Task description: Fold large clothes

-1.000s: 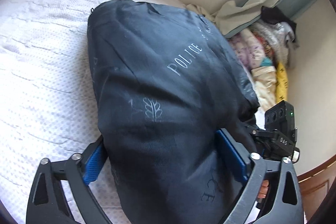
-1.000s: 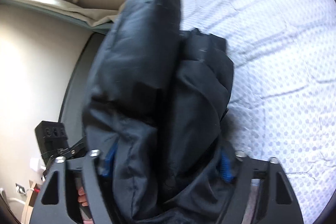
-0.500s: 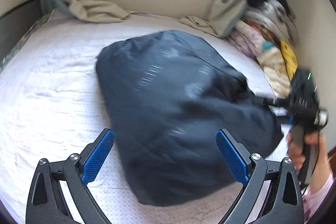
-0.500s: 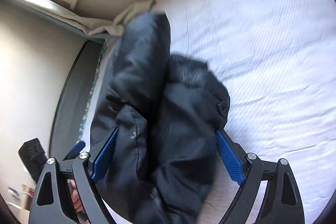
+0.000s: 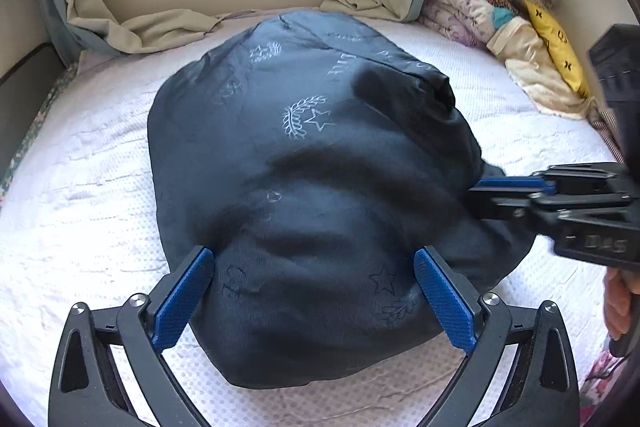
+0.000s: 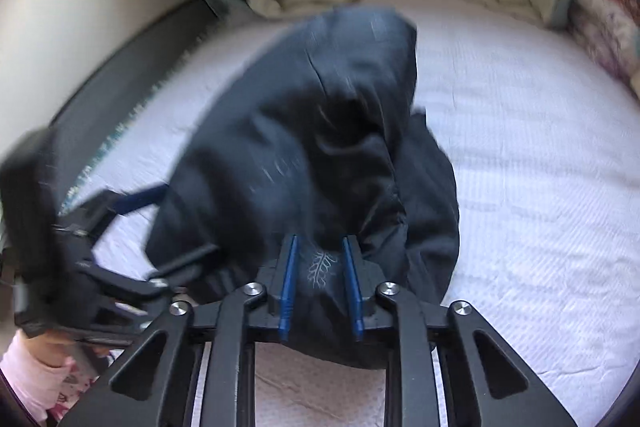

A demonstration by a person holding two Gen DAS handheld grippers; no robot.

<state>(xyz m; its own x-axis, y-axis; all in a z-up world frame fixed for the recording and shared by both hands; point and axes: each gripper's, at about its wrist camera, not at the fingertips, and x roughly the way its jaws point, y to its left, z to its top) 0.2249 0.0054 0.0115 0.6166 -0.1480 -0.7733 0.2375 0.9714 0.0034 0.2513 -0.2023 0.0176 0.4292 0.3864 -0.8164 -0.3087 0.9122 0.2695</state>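
A dark navy garment (image 5: 304,195), printed with pale stars, laurel sprigs and lettering, is seen bunched into a rounded heap at the centre of the left wrist view, lying on a white textured bed cover (image 5: 80,211). The left claw (image 5: 316,295) is shown at the lower edge of that frame with its blue-padded fingers (image 5: 182,301) spread wide, one on each side of the near end of the heap; nothing is clamped between them, though whether the pads brush the cloth cannot be told. At the right edge of the same frame the right claw (image 5: 492,187) is seen reaching in sideways, its tips buried in the fabric. In the right wrist view, which is blurred, the right claw (image 6: 320,283) is shown at lower centre with its pads drawn close together, a fold of the garment (image 6: 320,155) bearing a laurel print being pinched between them; the rest of the cloth rises in a dark mound toward the upper centre. The left claw (image 6: 168,227) appears at the left of that frame, spread wide at the garment's edge. Beige curtains (image 5: 156,27) are bunched along the top of the bed, and a pile of folded clothes (image 5: 500,3) is stacked in the upper right corner of the left wrist view.
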